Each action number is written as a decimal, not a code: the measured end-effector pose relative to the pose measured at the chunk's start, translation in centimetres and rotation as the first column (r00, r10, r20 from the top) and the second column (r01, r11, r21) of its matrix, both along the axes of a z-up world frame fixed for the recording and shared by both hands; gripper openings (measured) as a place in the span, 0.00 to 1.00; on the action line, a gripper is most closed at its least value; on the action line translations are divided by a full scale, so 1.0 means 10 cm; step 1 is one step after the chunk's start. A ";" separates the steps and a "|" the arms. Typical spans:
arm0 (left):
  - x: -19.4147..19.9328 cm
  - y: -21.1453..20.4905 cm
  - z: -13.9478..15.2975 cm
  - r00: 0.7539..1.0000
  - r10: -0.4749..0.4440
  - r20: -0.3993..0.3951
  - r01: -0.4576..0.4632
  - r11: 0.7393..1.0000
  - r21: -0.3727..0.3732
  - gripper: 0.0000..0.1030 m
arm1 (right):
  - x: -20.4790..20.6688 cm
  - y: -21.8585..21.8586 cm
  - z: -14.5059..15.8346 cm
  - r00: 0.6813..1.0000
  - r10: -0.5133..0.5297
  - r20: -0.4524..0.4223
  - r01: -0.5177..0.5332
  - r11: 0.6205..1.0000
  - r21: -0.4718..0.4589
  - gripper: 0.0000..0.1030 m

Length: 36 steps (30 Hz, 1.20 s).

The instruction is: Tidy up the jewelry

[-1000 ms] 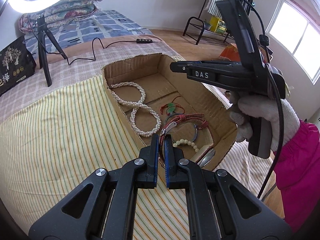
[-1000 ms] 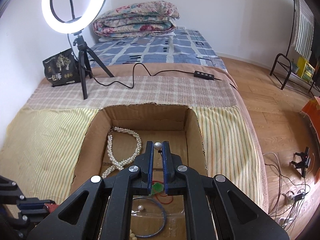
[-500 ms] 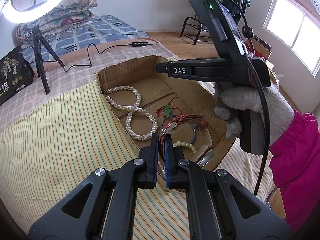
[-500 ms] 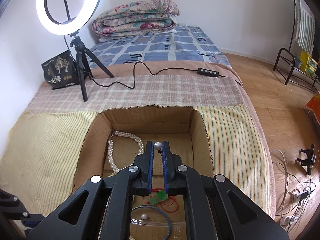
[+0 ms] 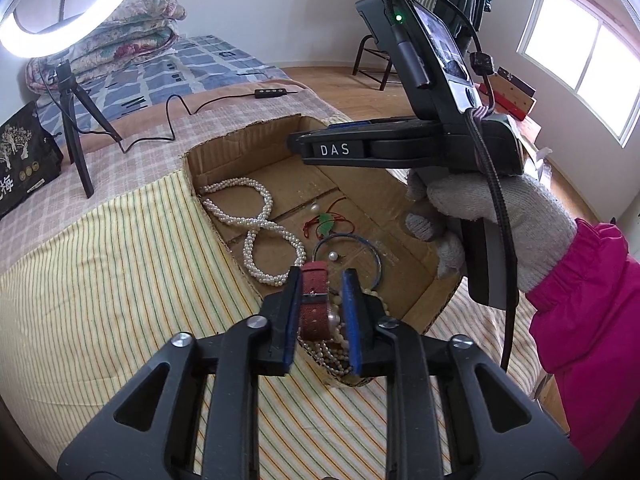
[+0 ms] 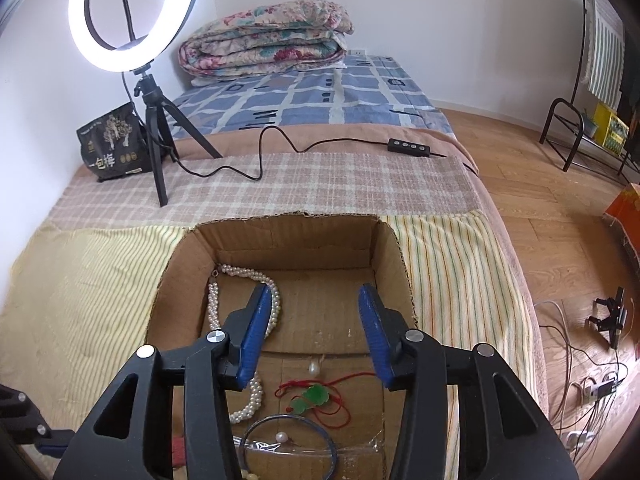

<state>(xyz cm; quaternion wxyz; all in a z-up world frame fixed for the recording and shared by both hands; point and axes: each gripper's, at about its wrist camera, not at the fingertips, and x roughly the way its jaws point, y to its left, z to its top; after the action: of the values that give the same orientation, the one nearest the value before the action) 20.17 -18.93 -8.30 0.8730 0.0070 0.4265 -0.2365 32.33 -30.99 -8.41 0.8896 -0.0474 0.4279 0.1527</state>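
We see a plain white wall, a wood floor, a bright window and a lit ring light on its tripod near the bed's left edge, folded quilt at the far end.

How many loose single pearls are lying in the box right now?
2. The far pearl lies on the box floor just beyond the green pendant; the near pearl lies inside the blue hoop. Others may be hidden in the bead pile.
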 end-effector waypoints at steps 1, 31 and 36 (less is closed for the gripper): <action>0.00 0.01 0.00 1.000 0.003 0.003 -0.003 1.000 -0.002 0.35 | 0.00 0.01 0.00 1.000 0.000 0.001 0.000 1.000 -0.005 0.47; -0.40 0.40 0.49 0.991 0.053 0.124 -0.053 0.999 -0.001 0.38 | -0.49 0.14 0.52 0.993 -0.033 0.114 0.040 0.998 -0.054 0.71; -0.56 0.49 0.61 0.986 0.053 0.161 -0.055 0.998 0.010 0.42 | -0.63 0.19 0.62 0.991 -0.047 0.122 0.056 0.996 -0.069 0.72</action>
<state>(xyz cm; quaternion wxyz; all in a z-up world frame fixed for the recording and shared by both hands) 14.55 -14.02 -2.23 0.9105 0.0208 0.3566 -0.2082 25.98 -29.07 -2.18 0.9152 -0.0775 0.3796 0.1110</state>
